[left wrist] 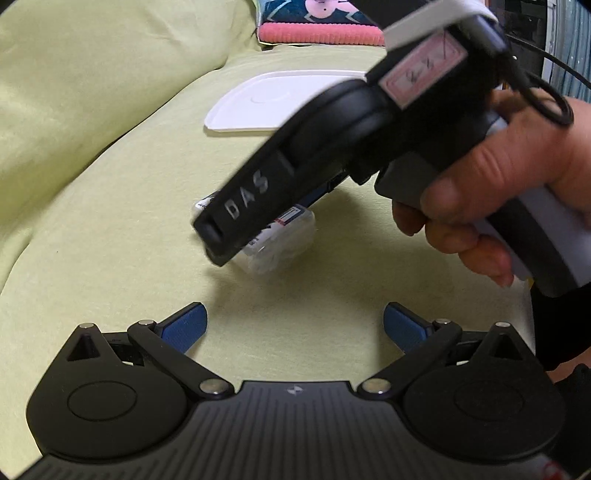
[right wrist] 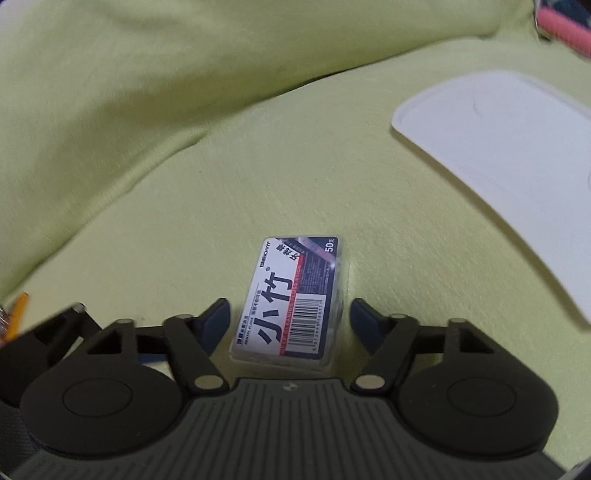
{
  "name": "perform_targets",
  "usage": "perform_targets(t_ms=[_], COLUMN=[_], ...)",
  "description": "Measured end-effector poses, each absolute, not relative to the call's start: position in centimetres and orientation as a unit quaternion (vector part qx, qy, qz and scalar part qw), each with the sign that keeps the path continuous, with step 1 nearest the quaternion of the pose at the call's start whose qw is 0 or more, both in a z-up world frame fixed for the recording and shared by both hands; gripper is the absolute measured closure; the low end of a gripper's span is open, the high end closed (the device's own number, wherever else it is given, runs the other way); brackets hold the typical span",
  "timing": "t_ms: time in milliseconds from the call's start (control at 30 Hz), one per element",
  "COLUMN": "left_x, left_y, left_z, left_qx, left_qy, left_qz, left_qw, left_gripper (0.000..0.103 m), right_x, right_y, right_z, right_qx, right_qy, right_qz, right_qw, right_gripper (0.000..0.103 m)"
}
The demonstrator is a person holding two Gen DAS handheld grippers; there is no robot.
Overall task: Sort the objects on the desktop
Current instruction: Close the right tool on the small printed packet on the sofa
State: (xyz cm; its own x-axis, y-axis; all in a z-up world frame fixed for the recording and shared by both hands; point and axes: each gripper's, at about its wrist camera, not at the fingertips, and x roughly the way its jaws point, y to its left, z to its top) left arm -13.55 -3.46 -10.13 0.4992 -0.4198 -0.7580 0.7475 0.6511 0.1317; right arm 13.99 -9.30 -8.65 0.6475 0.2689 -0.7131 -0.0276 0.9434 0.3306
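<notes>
A small clear plastic box with a blue, white and red printed label [right wrist: 291,302] lies flat on the pale green cloth surface [right wrist: 258,177]. In the right wrist view it sits at about 6 o'clock from the frame centre, directly between the two blue-padded fingers of the right gripper [right wrist: 290,321]. The fingers are spread, one on each side of the box and just beside its long edges, with a thin gap visible on both sides, so they are not pressing it. This view shows the label plainly: large black characters, a barcode and a dark panel marked 50.

The left wrist view shows little of the label; there the box [left wrist: 280,240] is mostly covered by the black body of the right gripper [left wrist: 221,236], which comes in from 2 o'clock, held by a hand [left wrist: 506,192] at 3 o'clock. Only this view shows that hand and the gripper's outside. The left gripper [left wrist: 295,326] hangs at 6 o'clock with its blue pads wide apart and nothing between them, well short of the box.

A flat white plastic tray with rounded corners [right wrist: 498,155] lies at 2 o'clock in the right view and at 12 o'clock in the left view [left wrist: 258,107]. A pink knitted cushion [left wrist: 317,33] sits beyond the tray at 12 o'clock.
</notes>
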Motion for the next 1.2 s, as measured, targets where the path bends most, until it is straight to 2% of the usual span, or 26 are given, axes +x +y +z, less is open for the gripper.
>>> perform_targets(t_ms=[133,400,567,667,800,967,1067,1133,1200], left_x=[-14.8,-18.0,-19.8,-17.3,-14.8,-10.1,-6.2,-2.0,-1.2], left_y=[-2.6,-2.6,-3.0,-2.7,-5.0,-6.2,-6.1,-9.8,-10.4], left_z=[-10.2,-11.0,-11.5,-9.2,-3.9,-4.5,-4.9,-5.2,-5.6], left_qx=[0.236,0.247,0.253,0.259,0.264,0.263,0.261,0.26,0.258], left_qy=[0.354,0.349,0.349,0.35,0.35,0.349,0.348,0.347,0.346], left_qz=[-0.348,-0.352,-0.358,-0.36,-0.359,-0.362,-0.365,-0.366,-0.367], left_qw=[0.836,0.833,0.828,0.825,0.824,0.823,0.823,0.824,0.824], left_gripper=[0.0,0.0,0.0,0.0,0.0,0.001,0.001,0.0,0.001], right_x=[13.9,10.1,9.4,9.7,9.8,10.3,10.2,10.0,9.8], right_y=[-9.6,-10.9,-12.6,-12.8,-11.4,-9.5,-10.2,-11.0,-11.7], right_z=[-8.1,-6.3,-6.6,-6.5,-6.3,-6.6,-6.2,-5.7,-5.4], right_qx=[0.16,0.075,0.091,0.096,0.05,-0.017,0.012,0.042,0.063], right_qy=[0.42,0.441,0.447,0.446,0.44,0.44,0.442,0.443,0.444], right_qz=[0.074,0.036,0.042,0.046,0.042,0.032,0.034,0.039,0.041], right_qw=[0.89,0.894,0.889,0.889,0.895,0.897,0.896,0.895,0.893], right_gripper=[0.048,0.049,0.049,0.048,0.048,0.049,0.05,0.05,0.05])
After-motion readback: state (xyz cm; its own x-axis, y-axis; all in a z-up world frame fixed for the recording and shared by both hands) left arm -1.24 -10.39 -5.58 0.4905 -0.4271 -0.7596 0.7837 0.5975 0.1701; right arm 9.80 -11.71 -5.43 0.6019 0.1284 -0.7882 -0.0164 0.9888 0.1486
